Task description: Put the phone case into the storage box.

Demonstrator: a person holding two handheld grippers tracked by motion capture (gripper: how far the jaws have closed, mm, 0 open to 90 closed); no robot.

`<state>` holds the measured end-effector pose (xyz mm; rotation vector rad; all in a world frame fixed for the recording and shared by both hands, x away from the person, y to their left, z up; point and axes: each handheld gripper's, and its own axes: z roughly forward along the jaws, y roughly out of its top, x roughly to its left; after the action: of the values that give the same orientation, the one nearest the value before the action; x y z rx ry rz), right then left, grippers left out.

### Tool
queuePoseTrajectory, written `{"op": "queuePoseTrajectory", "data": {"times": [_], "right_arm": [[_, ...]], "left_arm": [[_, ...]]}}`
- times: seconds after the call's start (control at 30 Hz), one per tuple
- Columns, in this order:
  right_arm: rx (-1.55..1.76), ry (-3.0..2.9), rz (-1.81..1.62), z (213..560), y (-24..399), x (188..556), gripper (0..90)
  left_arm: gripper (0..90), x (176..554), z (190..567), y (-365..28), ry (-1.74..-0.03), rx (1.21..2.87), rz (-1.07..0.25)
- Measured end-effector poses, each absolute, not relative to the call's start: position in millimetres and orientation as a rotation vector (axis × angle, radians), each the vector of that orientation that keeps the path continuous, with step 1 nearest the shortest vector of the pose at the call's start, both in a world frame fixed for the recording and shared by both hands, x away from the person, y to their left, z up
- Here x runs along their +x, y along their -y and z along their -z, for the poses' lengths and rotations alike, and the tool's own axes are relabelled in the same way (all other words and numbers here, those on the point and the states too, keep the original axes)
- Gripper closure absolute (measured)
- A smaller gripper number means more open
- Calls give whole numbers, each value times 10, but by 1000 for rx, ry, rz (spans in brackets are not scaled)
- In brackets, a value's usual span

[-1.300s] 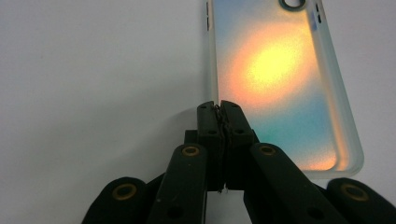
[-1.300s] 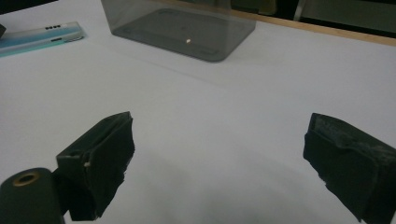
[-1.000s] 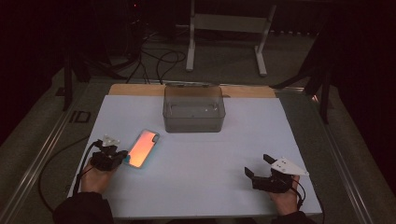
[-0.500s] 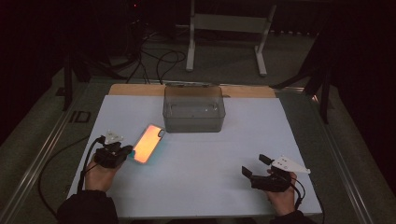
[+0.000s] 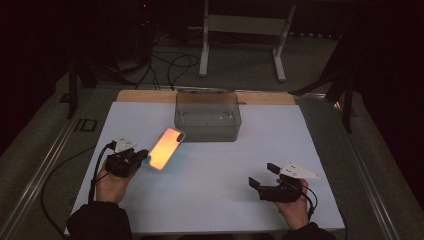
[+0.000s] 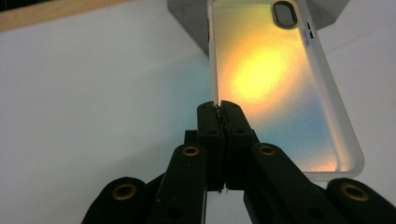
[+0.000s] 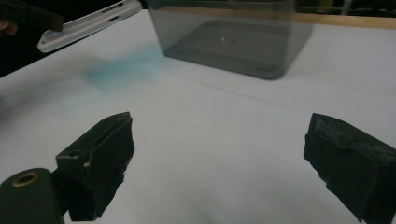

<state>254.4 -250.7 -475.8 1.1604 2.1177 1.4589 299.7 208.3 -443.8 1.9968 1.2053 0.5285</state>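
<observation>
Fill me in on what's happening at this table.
A person works at a white table with a gripper in each hand. The left gripper is shut on the edge of an iridescent phone case and holds it off the table, near a grey transparent box. The right gripper is open with nothing between its jaws, above the table's near right part.

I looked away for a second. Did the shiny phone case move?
Yes. The phone case, pinched by the left gripper, has moved closer to the grey box.
</observation>
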Motion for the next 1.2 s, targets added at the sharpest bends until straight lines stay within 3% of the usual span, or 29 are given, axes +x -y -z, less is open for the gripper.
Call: {"op": "queuePoseTrajectory", "data": {"times": [1.2], "right_arm": [[1110,-2299,-1732,4604,1251,3011,86]], "left_arm": [[894,3039,4392,-1524,-1079,1950,-490]]}}
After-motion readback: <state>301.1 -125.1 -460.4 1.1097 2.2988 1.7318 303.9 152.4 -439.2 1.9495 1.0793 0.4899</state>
